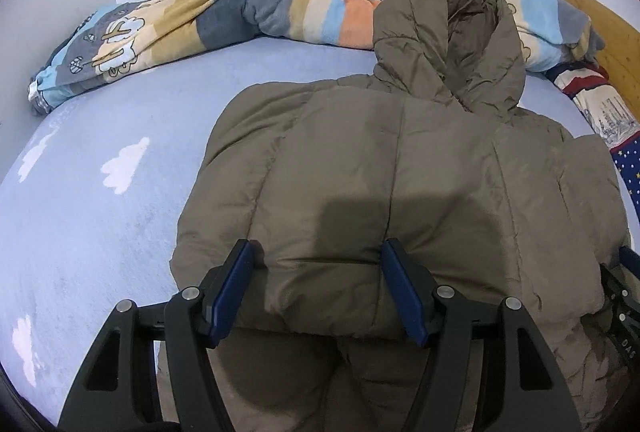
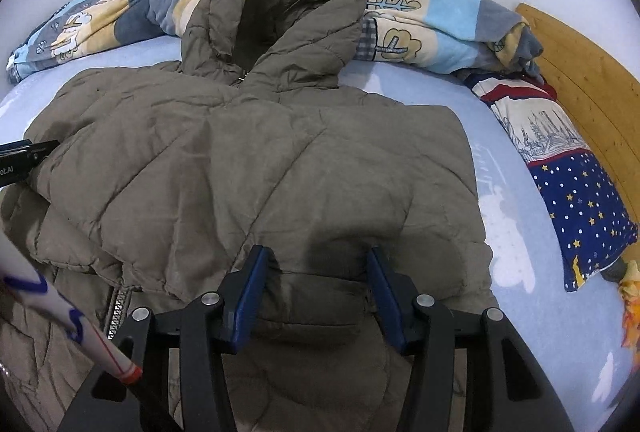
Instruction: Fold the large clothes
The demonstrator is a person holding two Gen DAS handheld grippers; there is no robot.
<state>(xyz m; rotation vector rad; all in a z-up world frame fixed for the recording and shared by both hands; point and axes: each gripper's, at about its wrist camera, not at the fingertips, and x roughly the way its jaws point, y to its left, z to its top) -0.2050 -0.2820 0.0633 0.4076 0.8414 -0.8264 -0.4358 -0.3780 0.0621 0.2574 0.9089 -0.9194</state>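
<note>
Nearest, a folded edge of the olive puffer jacket (image 1: 360, 160) bulges between the left gripper (image 1: 318, 256), jaws apart; whether its pads actually pinch the fabric is hard to tell. The right gripper (image 2: 316, 264) straddles another quilted fold likewise, tilted downward. The jacket lies on the pale blue sheet (image 1: 100, 200), hood (image 2: 280, 16) reaching the striped blanket (image 1: 240, 12).

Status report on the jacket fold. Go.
Left claw and right claw both astride the jacket's folded edge, grip unconfirmed. Hood lies flat toward blanket. Nothing in the way.
</note>
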